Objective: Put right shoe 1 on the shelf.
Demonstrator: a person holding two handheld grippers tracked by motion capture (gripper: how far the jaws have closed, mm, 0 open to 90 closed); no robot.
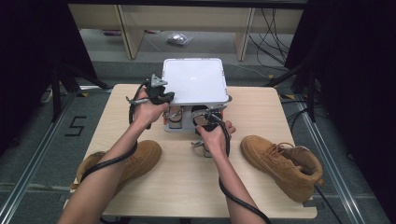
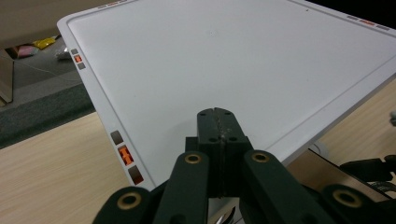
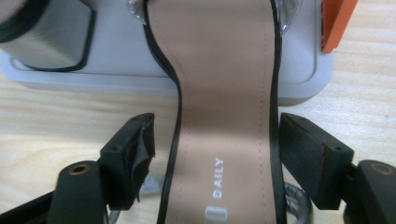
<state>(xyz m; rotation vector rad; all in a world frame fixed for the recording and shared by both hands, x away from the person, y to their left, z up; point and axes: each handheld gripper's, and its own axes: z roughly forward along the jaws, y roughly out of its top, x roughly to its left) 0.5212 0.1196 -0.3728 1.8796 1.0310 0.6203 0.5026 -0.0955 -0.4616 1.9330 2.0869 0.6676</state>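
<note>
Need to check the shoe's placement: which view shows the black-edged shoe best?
The right gripper view: the shoe lies between the open jaws, tan insole printed DAILY. In the high view the shoe is small and partly hidden.

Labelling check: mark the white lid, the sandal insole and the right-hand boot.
white lid (image 2: 233, 60): left gripper view, middle of its flat top.
sandal insole (image 3: 224, 112): right gripper view, tan footbed at its narrow waist.
right-hand boot (image 1: 280, 161): high view, laced upper.
</note>
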